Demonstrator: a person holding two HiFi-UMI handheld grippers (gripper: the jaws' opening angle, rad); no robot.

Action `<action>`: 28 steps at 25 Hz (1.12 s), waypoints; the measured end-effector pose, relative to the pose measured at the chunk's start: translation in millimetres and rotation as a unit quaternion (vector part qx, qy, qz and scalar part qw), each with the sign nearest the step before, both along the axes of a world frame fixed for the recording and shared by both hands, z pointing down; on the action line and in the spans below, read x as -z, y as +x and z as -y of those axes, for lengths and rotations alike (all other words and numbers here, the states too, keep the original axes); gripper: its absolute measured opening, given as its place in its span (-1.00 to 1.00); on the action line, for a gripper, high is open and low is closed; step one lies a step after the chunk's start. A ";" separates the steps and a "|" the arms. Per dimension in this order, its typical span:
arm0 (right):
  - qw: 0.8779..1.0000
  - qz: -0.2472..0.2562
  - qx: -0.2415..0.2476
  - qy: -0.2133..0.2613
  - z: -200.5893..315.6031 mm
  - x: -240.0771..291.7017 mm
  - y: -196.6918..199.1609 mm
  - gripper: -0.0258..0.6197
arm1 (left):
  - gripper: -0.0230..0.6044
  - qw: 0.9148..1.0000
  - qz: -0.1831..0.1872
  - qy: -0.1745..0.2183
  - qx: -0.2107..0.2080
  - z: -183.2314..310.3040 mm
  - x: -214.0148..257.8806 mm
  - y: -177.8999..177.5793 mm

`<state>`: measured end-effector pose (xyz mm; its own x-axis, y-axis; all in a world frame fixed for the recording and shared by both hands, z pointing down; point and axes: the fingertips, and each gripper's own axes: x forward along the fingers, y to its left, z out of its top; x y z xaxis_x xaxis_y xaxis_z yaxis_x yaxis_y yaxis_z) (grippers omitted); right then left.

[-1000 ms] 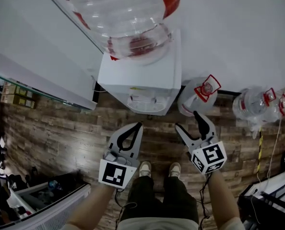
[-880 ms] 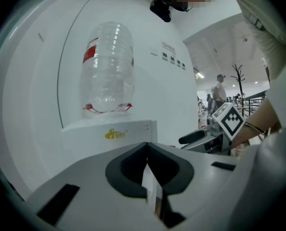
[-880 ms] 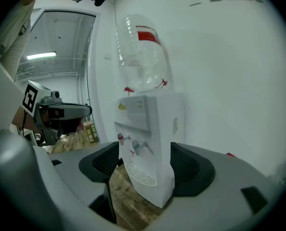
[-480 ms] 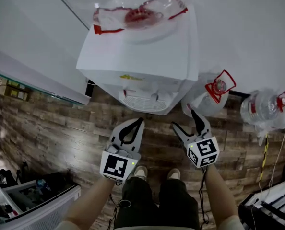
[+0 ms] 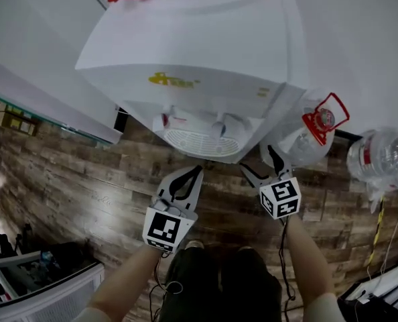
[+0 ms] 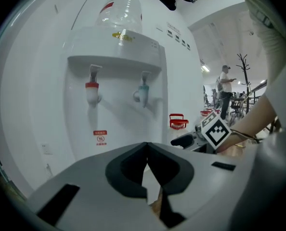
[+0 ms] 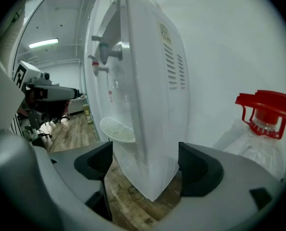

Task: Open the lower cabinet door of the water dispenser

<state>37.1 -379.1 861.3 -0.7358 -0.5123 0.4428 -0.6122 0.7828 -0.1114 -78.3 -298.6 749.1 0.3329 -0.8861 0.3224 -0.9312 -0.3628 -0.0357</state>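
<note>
The white water dispenser (image 5: 192, 52) stands against the wall, with its drip tray (image 5: 199, 143) just ahead of both grippers. In the left gripper view the dispenser front (image 6: 119, 71) fills the frame, with a red tap (image 6: 91, 88) and a blue tap (image 6: 143, 91). The lower cabinet door is hidden behind the jaws and below the tray. My left gripper (image 5: 197, 170) (image 6: 147, 144) is shut and empty. My right gripper (image 5: 258, 160) (image 7: 145, 160) is open; its jaws have just been opening. Nothing is between them, and the dispenser's right front corner (image 7: 152, 105) shows beyond the gap.
Two empty water bottles with red caps (image 5: 316, 133) (image 5: 383, 156) stand on the wooden floor (image 5: 72, 180) right of the dispenser; the nearer one (image 7: 266, 109) shows by my right jaw. A white partition (image 5: 45, 106) lies at the left. A person (image 6: 225, 83) stands far off.
Both grippers have sunk and the head with them, so the dispenser looms larger and nearer. The right jaws have spread wider. The left jaws stay shut.
</note>
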 end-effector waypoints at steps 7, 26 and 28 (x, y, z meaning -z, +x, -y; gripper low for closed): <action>1.000 -0.010 0.010 -0.004 14.7 -53.0 -14.0 0.33 | -0.91 1.000 -0.002 -0.007 0.018 9.0 -45.7 -14.2; 0.998 -0.018 -0.059 -0.033 8.1 -76.6 -34.4 -0.01 | -0.91 1.000 -0.001 -0.026 0.016 -13.1 -72.3 -28.6; 0.997 -0.026 -0.061 -0.038 -6.4 -77.4 -30.4 -0.03 | -0.91 0.999 0.008 -0.030 0.010 -20.7 -71.4 -29.3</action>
<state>6.7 -372.7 938.7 -0.6455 -0.5594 0.5200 -0.7083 0.6931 -0.1335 -107.6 -277.9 820.5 0.3092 -0.8714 0.3809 -0.9380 -0.3454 -0.0288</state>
